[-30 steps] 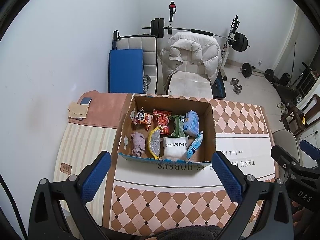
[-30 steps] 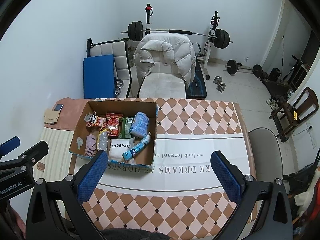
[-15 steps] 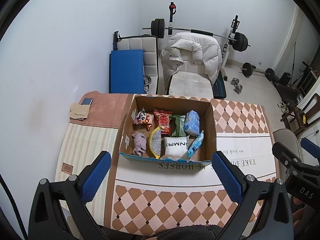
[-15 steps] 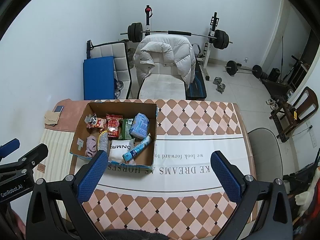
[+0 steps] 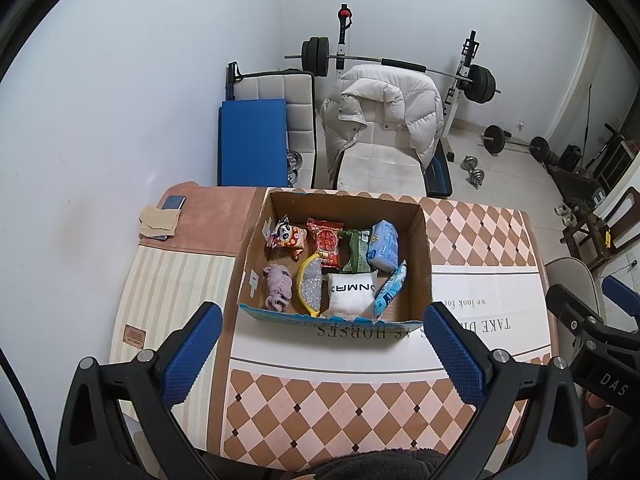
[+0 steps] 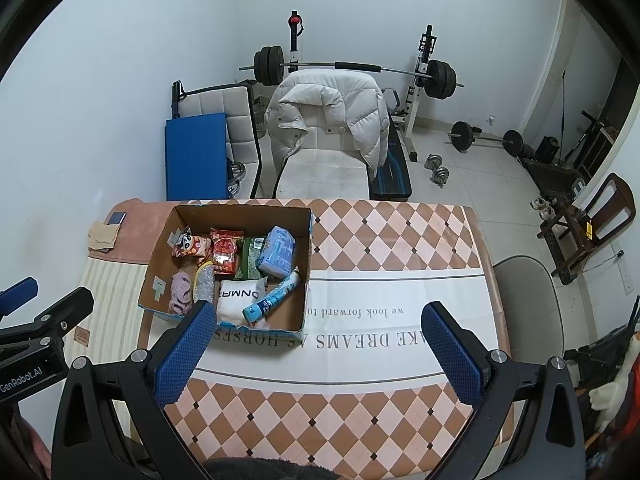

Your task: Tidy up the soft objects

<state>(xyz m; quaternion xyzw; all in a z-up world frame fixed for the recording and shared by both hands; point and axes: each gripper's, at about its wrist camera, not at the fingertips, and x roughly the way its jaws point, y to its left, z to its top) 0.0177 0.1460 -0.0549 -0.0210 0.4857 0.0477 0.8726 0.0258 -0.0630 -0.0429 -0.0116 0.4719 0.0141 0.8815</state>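
An open cardboard box point(image 5: 425, 240) point(image 6: 306, 264) stands on the table and holds several soft things: a pink plush toy point(image 5: 278, 285), a yellow glitter pouch point(image 5: 310, 286), white socks point(image 5: 350, 294) point(image 6: 240, 296), a red snack bag point(image 5: 327, 240), a green pack point(image 5: 356, 250), a blue tissue pack point(image 5: 384, 244) point(image 6: 277, 250), a blue tube pack point(image 5: 390, 288) and a cartoon pouch point(image 5: 286, 236). My left gripper point(image 5: 320, 350) is open and empty, held high in front of the box. My right gripper point(image 6: 316, 348) is open and empty, right of the box.
The table has a checkered cloth point(image 6: 400, 240) with printed text and a striped mat point(image 5: 176, 280) at the left. A phone point(image 5: 174, 202) and beige cloth point(image 5: 158, 222) lie at the far left corner. Beyond the table stand a chair with a white jacket point(image 5: 384, 120), a blue pad point(image 5: 252, 140) and weights.
Both views have shifted only slightly; the box sits a touch farther right in the left wrist view. Both grippers stay open and empty.
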